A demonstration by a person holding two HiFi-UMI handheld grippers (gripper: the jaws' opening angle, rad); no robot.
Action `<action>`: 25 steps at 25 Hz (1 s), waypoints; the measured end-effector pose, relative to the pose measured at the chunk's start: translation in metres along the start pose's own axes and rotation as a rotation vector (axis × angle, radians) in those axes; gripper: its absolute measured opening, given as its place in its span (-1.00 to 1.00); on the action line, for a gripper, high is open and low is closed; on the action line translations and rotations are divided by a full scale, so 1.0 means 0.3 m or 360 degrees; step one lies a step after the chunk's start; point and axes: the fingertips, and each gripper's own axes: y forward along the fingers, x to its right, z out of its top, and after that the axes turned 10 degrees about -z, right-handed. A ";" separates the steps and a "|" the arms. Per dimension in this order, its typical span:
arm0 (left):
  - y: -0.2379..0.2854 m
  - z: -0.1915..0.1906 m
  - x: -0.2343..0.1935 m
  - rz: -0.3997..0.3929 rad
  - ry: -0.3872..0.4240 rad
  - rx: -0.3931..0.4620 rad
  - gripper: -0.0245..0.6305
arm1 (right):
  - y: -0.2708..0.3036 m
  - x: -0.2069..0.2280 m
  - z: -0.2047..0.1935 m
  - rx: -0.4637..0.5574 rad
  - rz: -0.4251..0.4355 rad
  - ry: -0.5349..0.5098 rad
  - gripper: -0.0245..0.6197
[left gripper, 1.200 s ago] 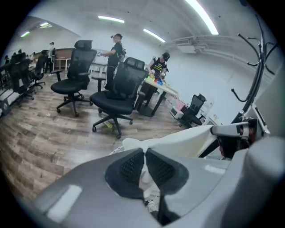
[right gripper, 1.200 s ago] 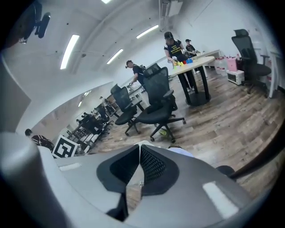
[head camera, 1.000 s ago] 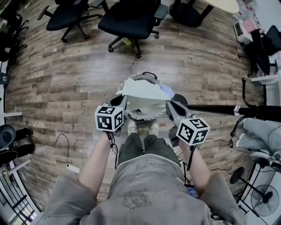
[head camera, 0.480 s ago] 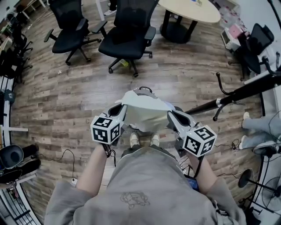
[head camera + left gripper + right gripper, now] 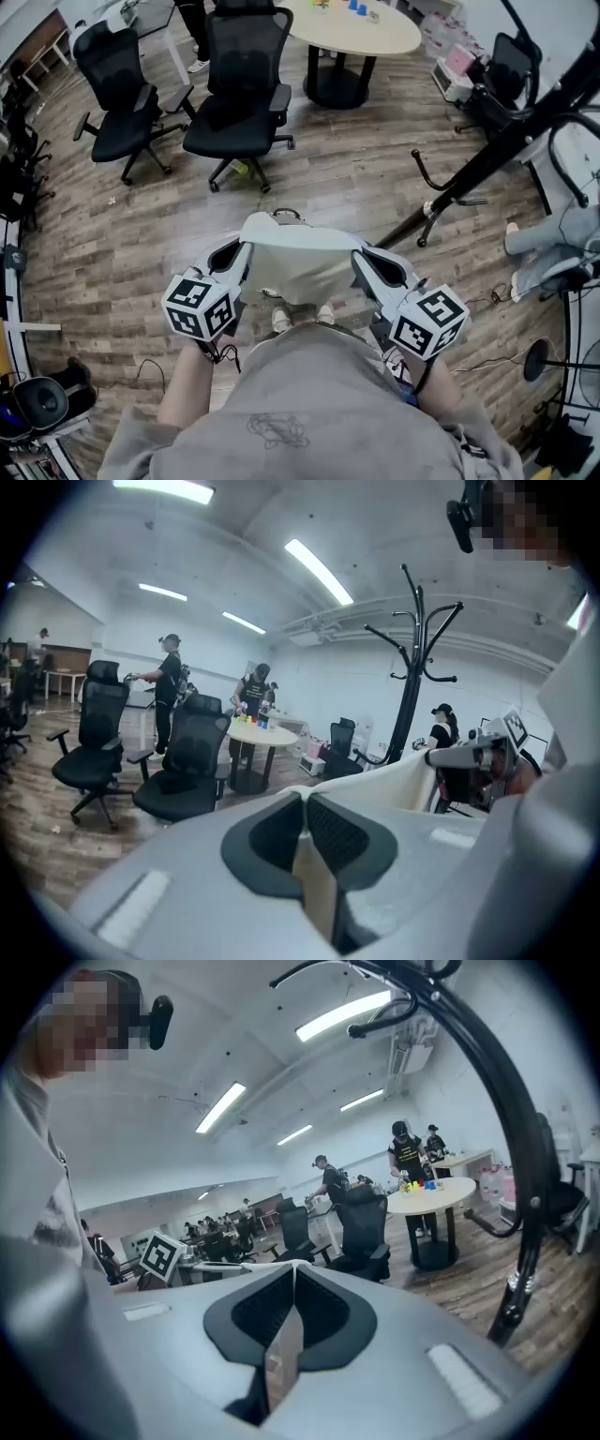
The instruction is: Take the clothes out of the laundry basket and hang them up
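A white garment (image 5: 298, 258) hangs stretched between my two grippers in front of my body. My left gripper (image 5: 246, 247) is shut on its left edge; in the left gripper view the cloth (image 5: 317, 883) is pinched between the dark pads, just behind the tips of that gripper (image 5: 305, 799). My right gripper (image 5: 357, 255) is shut on the right edge, and the cloth (image 5: 281, 1363) shows between the pads of this gripper (image 5: 293, 1269) too. The garment hides almost all of the laundry basket (image 5: 281, 215) below it. A black coat stand (image 5: 497, 150) leans across the right.
Two black office chairs (image 5: 234, 103) (image 5: 117, 108) and a round table (image 5: 352, 28) stand ahead on the wood floor. A grey garment (image 5: 562, 248) hangs at the right edge. People (image 5: 169, 682) stand by the table (image 5: 253, 738). Cables lie near my feet.
Both grippers have risen together with the white garment held between them. The basket, plain under the cloth before, is now nearly covered, and more of the room ahead shows.
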 end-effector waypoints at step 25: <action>0.690 0.680 0.714 -0.0976 0.0515 0.0259 -0.86 | -0.730 0.614 0.598 0.0977 -0.1172 -0.0125 -0.81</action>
